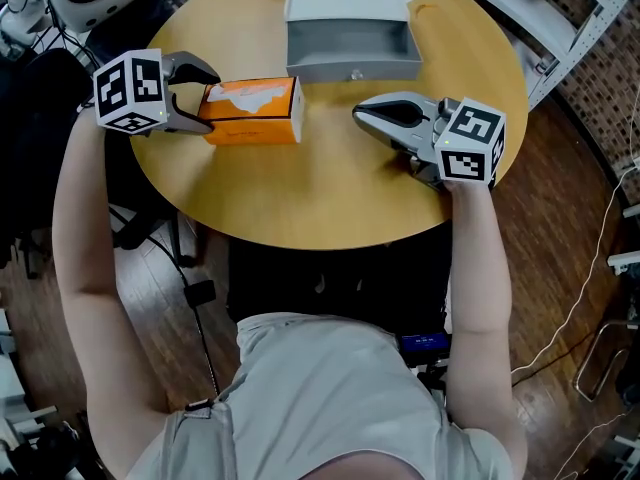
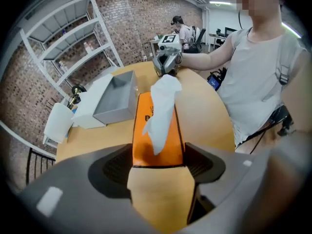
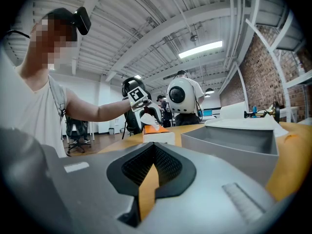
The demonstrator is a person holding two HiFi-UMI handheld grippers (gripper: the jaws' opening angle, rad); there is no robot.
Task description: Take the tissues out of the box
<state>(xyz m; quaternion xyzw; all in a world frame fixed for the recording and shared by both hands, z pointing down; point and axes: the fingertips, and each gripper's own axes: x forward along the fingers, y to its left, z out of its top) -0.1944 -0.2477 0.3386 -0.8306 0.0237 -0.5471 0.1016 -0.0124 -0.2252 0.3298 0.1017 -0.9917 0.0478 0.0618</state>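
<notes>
An orange tissue box point(image 1: 255, 118) lies on the round wooden table point(image 1: 330, 198), with a white tissue point(image 1: 250, 90) sticking out of its top slot. My left gripper point(image 1: 210, 100) stands at the box's left end. In the left gripper view that end of the box point(image 2: 158, 159) sits between the two pads, which lie close along its sides, and I see no squeeze. The tissue point(image 2: 163, 106) rises just beyond. My right gripper point(image 1: 358, 113) rests on the table to the right of the box, jaws shut and empty, pointing at the box point(image 3: 158, 136).
A grey open tray point(image 1: 350, 53) stands behind the box, with a white flat box point(image 1: 345, 3) beyond it. A paper roll point(image 2: 58, 121) stands at the table's far edge. White metal shelving point(image 1: 570, 28) runs along the brick wall.
</notes>
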